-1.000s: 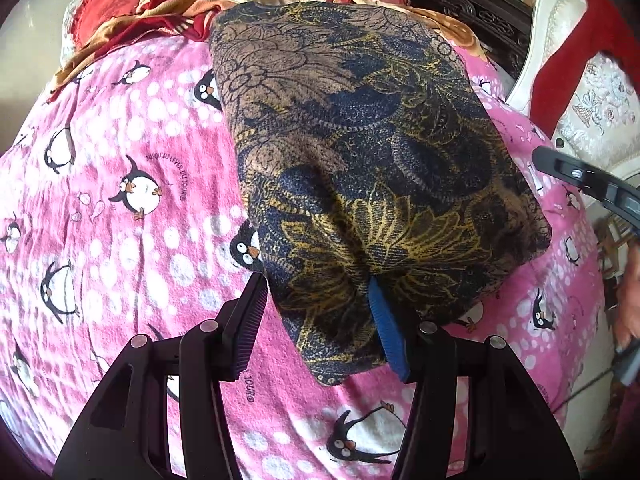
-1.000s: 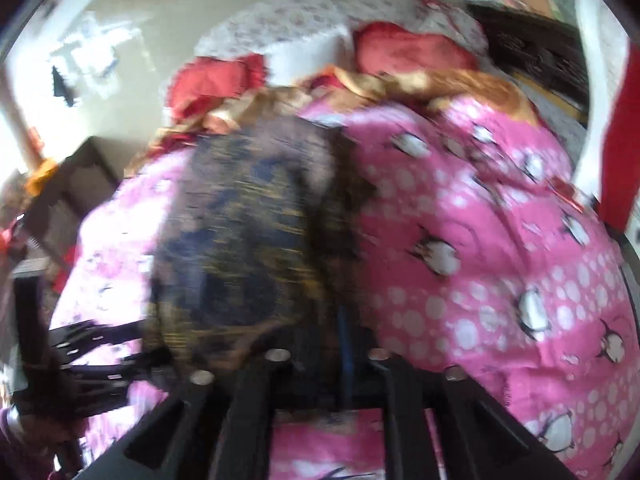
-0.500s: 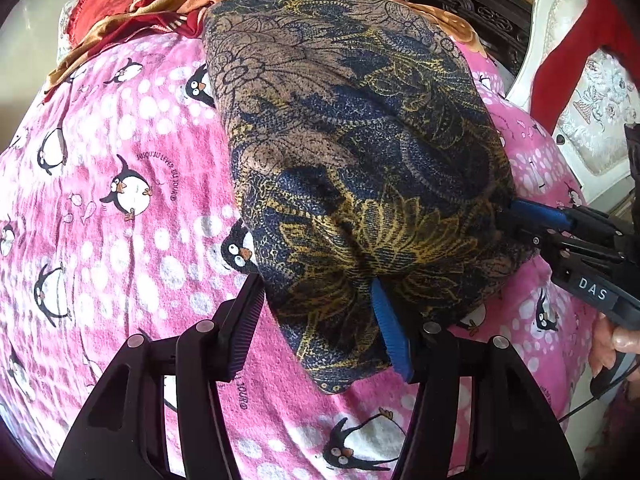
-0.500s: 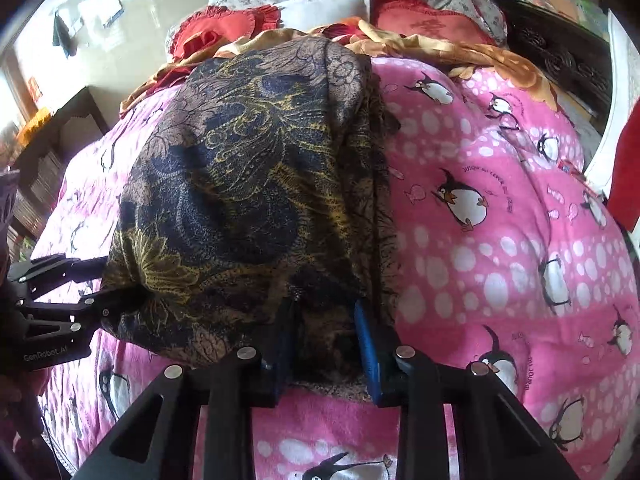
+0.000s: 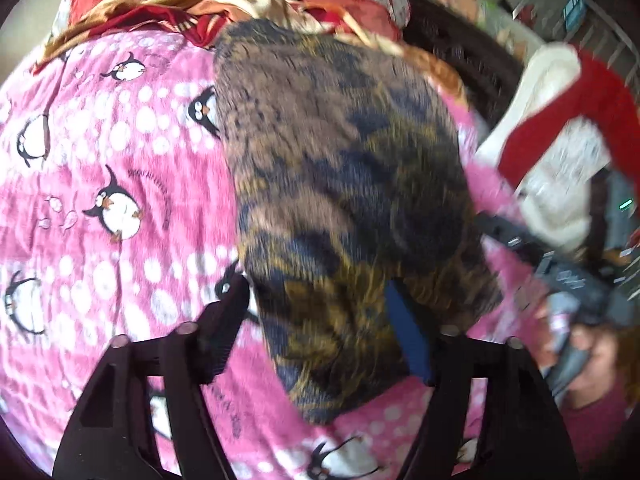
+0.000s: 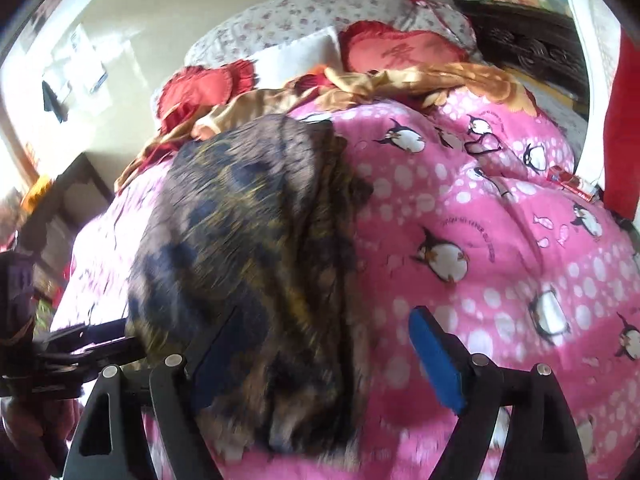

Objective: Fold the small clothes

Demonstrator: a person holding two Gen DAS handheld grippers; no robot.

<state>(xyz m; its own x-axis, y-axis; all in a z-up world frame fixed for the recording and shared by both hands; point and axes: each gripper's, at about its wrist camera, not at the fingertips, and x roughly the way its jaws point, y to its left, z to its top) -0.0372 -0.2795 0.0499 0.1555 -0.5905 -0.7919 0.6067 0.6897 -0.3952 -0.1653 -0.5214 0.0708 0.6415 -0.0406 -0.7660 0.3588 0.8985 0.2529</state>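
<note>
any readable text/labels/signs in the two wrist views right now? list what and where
A red Chinese character is embroidered on the red cushion; it's one glyph, and I can't identify it reliably.
Curved print beside the penguins on the pink blanket: too blurred to read.
White marking on the right gripper body: blurred, unreadable.
Red packet: print too small.

patterned cloth (image 5: 344, 208) smeared by motion blur in both views so the print's mush, its near edge covering part of the left gripper (image 5: 320, 328) blue pad, right gripper (image 5: 560, 272) blurry too, pink penguin blanket (image 6: 500, 248) cut off at the frame edges
</note>
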